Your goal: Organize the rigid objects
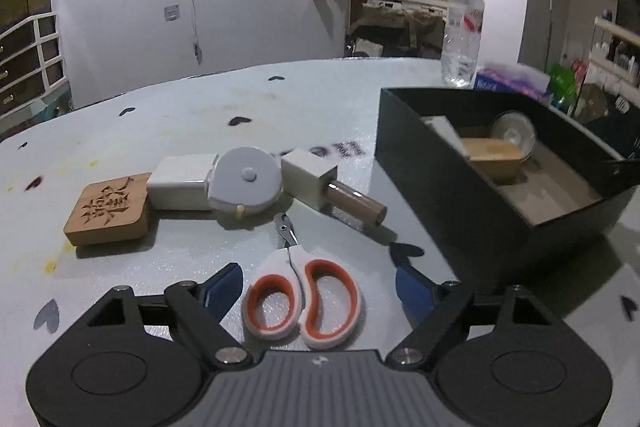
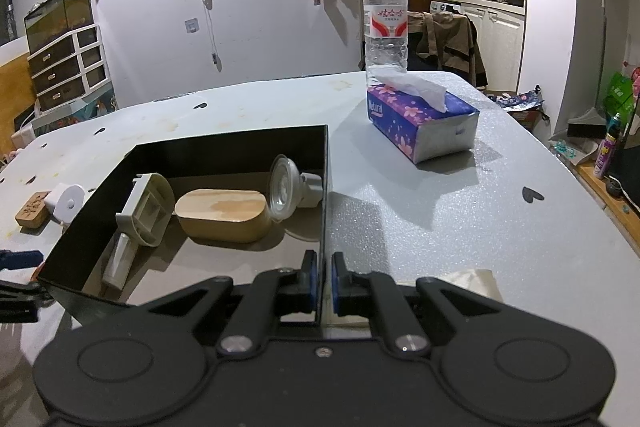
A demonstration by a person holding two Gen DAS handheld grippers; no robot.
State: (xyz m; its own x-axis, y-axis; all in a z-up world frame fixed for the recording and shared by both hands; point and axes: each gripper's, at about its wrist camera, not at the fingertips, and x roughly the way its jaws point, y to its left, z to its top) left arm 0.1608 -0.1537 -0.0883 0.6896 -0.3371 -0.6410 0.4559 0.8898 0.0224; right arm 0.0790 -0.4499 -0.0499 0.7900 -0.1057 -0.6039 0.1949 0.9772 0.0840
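Left gripper [image 1: 316, 287] standing wide apart, hovering over scissors [image 1: 302, 291]; handles toward gripper, blades pointing away, black box [image 1: 448, 183] to their right. Right gripper [image 2: 325, 283] clamping box wall, steadying it.

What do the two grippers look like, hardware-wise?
Both match: the left gripper and right gripper have matte black bodies with two round housings, black linkage arms on silver pivot screws, and blue pads on the jaws. The left has a ribbed grey centre plate. No cables or sleeves visible.
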